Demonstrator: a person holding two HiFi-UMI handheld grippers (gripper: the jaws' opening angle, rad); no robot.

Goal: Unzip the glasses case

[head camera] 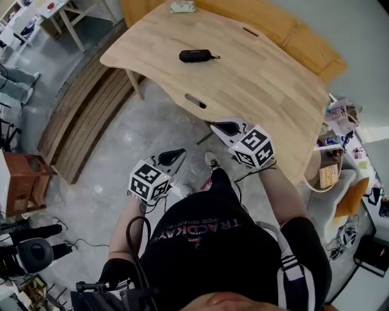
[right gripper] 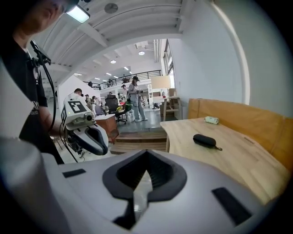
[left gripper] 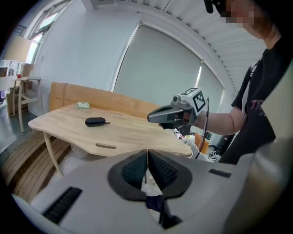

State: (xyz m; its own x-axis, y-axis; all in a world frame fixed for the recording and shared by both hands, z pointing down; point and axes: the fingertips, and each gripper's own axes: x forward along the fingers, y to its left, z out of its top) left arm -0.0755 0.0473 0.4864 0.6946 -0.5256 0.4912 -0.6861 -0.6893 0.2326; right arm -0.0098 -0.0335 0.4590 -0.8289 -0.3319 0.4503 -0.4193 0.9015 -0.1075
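The black zipped glasses case [head camera: 196,56] lies on the light wooden table [head camera: 255,79], toward its far side, with its short pull loop pointing right. Both grippers hang in the air short of the table's near edge, well away from the case. My left gripper [head camera: 172,157] is shut with nothing between its jaws; its own view shows the case [left gripper: 95,121] far ahead on the left. My right gripper [head camera: 223,128] is also shut and empty, just at the table's near edge. In its view the case [right gripper: 204,140] lies ahead on the right.
A small pale green object [head camera: 182,6] lies at the table's far edge, by a wooden bench back [head camera: 304,36]. A slot [head camera: 195,101] is cut near the table's front edge. Wooden steps [head camera: 79,115] and a brown stool [head camera: 24,182] stand at left. People stand far off [right gripper: 135,98].
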